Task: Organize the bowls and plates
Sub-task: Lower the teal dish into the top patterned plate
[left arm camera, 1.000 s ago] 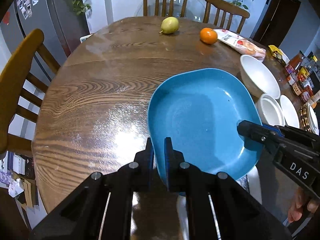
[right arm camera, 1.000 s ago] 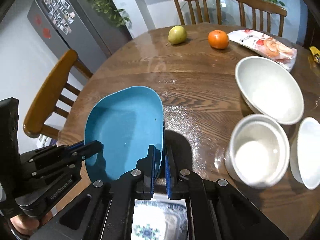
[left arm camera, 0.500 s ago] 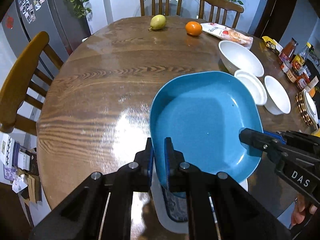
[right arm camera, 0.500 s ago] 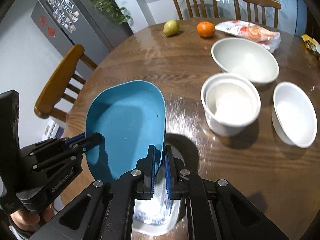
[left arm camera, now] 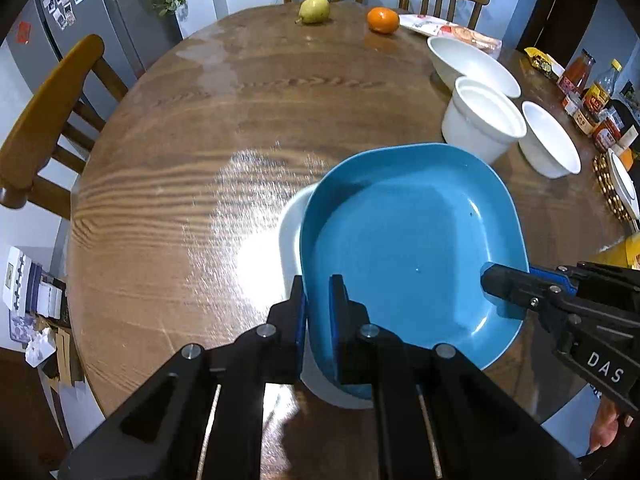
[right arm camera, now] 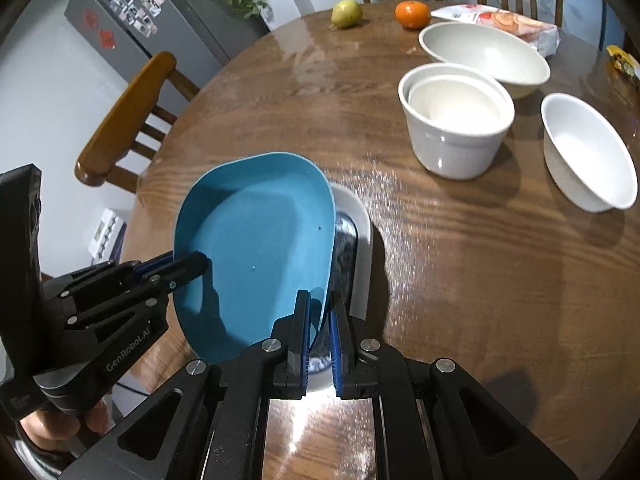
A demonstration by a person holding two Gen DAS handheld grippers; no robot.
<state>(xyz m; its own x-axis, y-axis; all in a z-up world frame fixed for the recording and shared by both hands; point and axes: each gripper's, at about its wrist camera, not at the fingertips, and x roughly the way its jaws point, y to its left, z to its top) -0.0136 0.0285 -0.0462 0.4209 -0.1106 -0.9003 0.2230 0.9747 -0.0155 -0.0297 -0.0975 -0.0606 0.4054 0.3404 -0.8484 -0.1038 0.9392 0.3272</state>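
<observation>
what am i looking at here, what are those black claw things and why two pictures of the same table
There is no robot. A person holds a hand-held black tool in each hand, and each one carries a wide-angle camera looking along its two fingers. So one picture is taken from the left tool and the other from the right tool; each view also shows the other tool from the side.

Both tools are clamped shut on opposite edges of a blue plate, held above a white plate with a patterned middle.

On the round wooden table there are also three white bowls, a wide one, a deep one with another nested inside, and a smaller one, plus a pear, an orange and a snack packet.
</observation>
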